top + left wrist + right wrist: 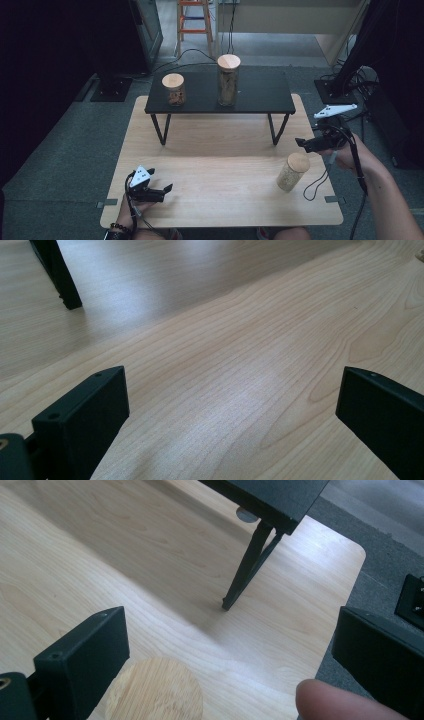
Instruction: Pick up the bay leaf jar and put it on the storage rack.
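Observation:
A glass jar with a wooden lid (293, 171) stands on the wooden table (215, 200) at the right front; it holds pale contents. My right gripper (301, 145) hovers open just behind and above it. In the right gripper view the jar's lid (155, 690) sits low between the spread jaws of my right gripper (227, 630), nearer the left one and not touched. My left gripper (166, 193) rests open near the table's front left. In its own view my left gripper (232, 390) has only bare wood between its jaws.
A black low shelf (260, 95) stands at the back of the table, carrying a short jar (174, 89) and a tall jar (228, 80). Its thin leg (247, 567) is ahead of the right gripper. A fingertip (340, 702) shows near the right jaw. Cables lie on the floor to the right.

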